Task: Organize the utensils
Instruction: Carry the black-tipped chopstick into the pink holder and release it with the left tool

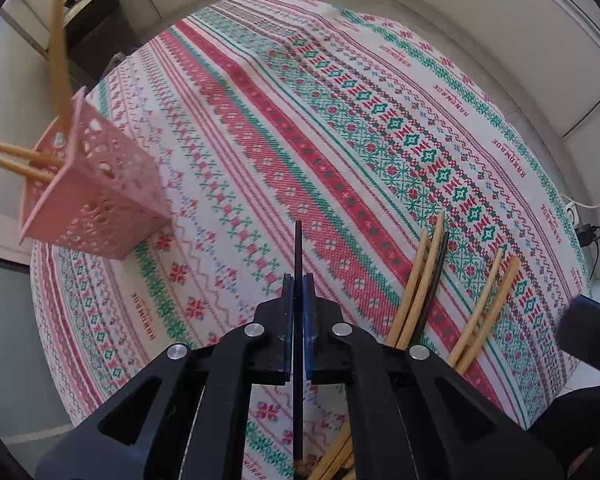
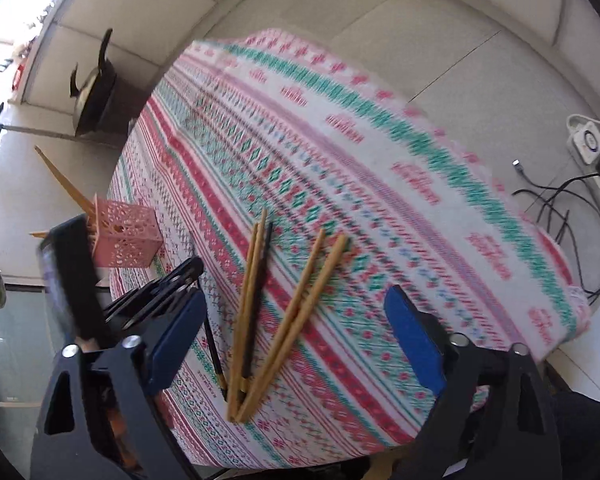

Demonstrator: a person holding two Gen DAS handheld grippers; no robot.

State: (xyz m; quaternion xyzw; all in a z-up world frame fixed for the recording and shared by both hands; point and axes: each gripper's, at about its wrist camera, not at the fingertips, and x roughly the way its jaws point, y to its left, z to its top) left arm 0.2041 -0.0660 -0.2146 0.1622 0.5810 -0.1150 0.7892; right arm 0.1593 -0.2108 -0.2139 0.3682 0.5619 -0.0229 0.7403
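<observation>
Black and thin, a single chopstick (image 1: 298, 280) stands clamped between the pads of the left gripper (image 1: 298, 280), its tip pointing ahead over the patterned tablecloth (image 1: 300, 120) and its back end running down between the black arms toward the camera. Ahead and off to that gripper's left sits the pink perforated holder (image 1: 108, 200), already carrying several wooden chopsticks (image 1: 18, 156) that lean out of its top, so part of the sorting looks done. To the gripper's right lie the loose ones not yet dealt with: a group of two wooden sticks with one black stick (image 2: 256, 296) against them, and just beside that a crossed wooden pair (image 2: 304, 312), all flat on the cloth with their near ends bunched together. The right gripper (image 2: 296, 336) hangs above this pile with its blue jaws spread wide on either side of it and nothing touching the pads, so it holds nothing. By my reading the job is perhaps halfway: the held black stick needs carrying to the holder, then the five on the cloth remain
</observation>
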